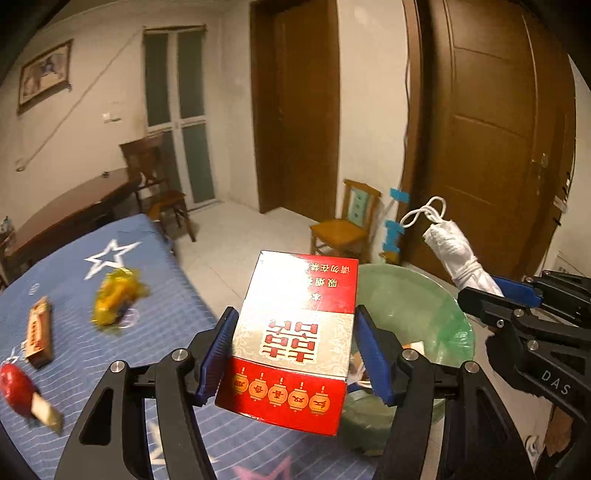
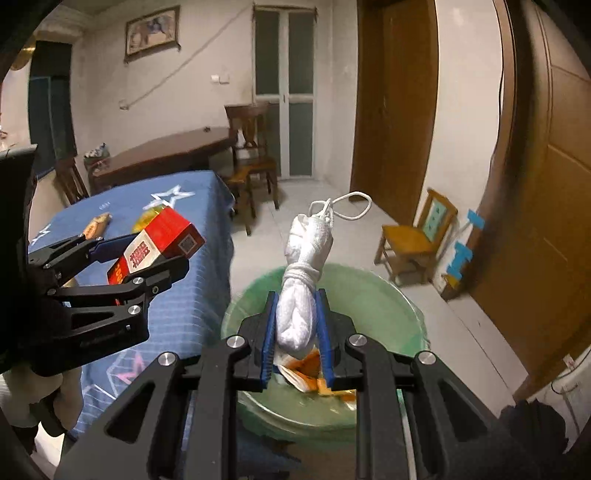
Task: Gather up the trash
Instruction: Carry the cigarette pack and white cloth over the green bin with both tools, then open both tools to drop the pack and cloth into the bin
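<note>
Step in hand: drop-off, both loads carried to the green bin (image 2: 373,295). Left of the bin, wrappers (image 1: 114,302) remain on the blue counter (image 1: 166,314). Left tool (image 1: 295,350) grasps a red box (image 1: 295,332) at the bin's left rim. Right tool (image 2: 295,328) grasps a tied white bundle (image 2: 306,273) over the bin. Next, probably: shift the box over the bin, release both.

A dark wooden dining table (image 2: 166,151) stands far left with a dark chair (image 2: 251,147) beside it. A framed picture (image 2: 152,32) hangs on the far wall. A small yellow chair (image 2: 417,236) sits right, near brown doors (image 1: 495,125).
</note>
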### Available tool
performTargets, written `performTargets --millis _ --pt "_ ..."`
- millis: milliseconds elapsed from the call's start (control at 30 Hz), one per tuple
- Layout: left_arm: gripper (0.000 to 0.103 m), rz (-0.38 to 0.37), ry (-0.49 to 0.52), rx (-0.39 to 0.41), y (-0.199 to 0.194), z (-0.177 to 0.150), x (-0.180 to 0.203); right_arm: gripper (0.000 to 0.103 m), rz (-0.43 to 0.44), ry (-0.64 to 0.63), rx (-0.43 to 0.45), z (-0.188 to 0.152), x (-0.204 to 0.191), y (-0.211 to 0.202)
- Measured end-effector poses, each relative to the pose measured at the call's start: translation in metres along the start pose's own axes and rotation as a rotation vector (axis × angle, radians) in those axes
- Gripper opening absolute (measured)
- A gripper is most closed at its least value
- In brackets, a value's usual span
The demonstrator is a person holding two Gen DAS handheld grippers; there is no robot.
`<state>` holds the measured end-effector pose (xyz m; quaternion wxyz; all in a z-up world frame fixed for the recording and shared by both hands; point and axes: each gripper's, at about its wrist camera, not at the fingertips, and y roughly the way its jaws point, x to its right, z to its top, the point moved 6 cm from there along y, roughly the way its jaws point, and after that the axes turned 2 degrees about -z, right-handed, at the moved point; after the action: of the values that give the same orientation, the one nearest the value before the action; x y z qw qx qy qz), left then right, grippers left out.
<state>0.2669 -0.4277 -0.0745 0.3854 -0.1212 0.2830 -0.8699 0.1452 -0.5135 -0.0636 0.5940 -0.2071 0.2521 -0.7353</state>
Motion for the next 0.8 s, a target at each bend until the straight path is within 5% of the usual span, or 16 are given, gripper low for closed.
performTargets --millis 367,667,800 --pt "0.065 -0.157 0.037 -0.200 0.089 -0.009 0.042 0.018 0.045 0.082 -0.195 -0.024 0.045 0.048" --pt "0.066 -0.143 0.044 -0.244 0.127 -0.017 0.043 0.021 0.061 0.105 -0.225 -0.031 0.054 0.063" --pt "0.073 -0.117 0.035 -0.244 0.129 -0.020 0.039 0.036 0.069 0.117 -0.205 -0.025 0.060 0.060"
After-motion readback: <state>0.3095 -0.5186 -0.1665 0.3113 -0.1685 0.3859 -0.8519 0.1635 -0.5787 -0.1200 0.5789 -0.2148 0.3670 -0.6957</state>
